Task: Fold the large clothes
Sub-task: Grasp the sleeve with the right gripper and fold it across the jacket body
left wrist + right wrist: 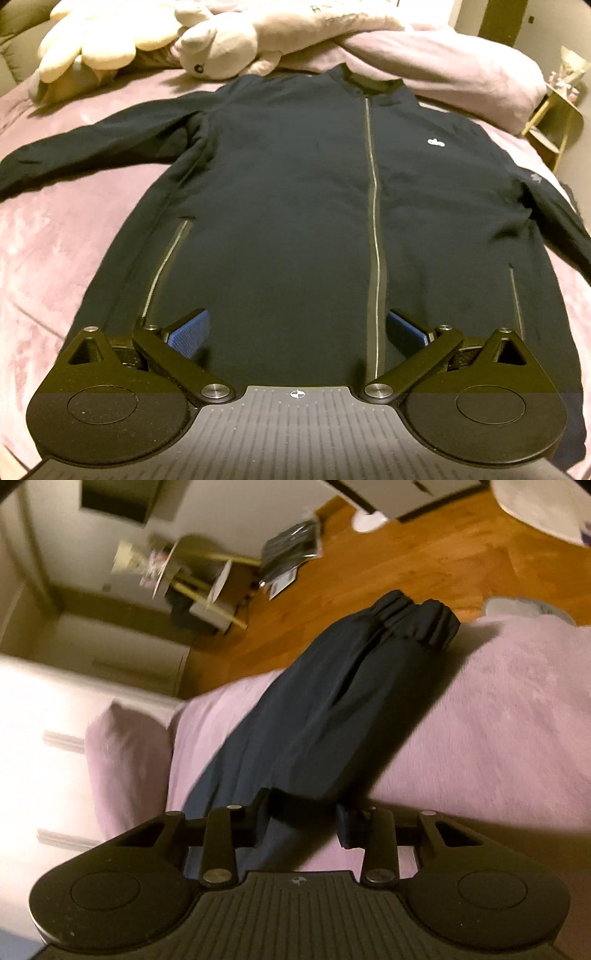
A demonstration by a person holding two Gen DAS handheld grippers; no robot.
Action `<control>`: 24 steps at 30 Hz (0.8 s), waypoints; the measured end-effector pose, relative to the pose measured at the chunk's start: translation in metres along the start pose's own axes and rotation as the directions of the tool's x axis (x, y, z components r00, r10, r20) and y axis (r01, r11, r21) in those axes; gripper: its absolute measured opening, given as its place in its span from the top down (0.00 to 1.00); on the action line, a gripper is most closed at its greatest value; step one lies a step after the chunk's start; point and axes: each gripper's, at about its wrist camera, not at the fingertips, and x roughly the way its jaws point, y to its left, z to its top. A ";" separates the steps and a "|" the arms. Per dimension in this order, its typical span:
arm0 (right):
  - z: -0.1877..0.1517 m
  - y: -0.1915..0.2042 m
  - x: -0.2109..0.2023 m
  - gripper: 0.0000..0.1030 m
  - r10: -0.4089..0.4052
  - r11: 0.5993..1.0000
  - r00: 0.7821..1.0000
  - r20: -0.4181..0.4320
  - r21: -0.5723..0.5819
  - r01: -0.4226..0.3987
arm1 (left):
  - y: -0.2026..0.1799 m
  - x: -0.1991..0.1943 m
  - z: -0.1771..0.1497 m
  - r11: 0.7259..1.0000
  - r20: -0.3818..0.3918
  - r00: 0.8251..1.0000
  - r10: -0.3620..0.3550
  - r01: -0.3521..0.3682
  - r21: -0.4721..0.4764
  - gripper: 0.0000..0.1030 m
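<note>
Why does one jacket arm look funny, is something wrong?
The jacket lies flat and zipped. Its one sleeve is bunched lengthwise, its cuff hanging past the bed edge, with the right gripper around it. Otherwise nothing odd.

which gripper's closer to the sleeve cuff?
Right. The right gripper is shut on the sleeve leading to the cuff; the left gripper hovers open over the jacket's hem.

Items counted: one dark navy jacket (295,206) spread on one pink bedspread (48,251); three zippers on it, one central (375,221) and two at the pockets. One white chest logo (434,141). Two plush toys (218,48) and one pink pillow (461,74) along the bedspread's far edge. Two grippers: left gripper (297,328), right gripper (303,819).
</note>
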 end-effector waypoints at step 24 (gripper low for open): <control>-0.302 0.226 -0.006 0.64 0.049 0.020 0.956 -0.289 -0.957 -0.290 | 0.019 0.010 0.044 0.994 0.050 0.993 -0.108 0.109 -0.024 0.00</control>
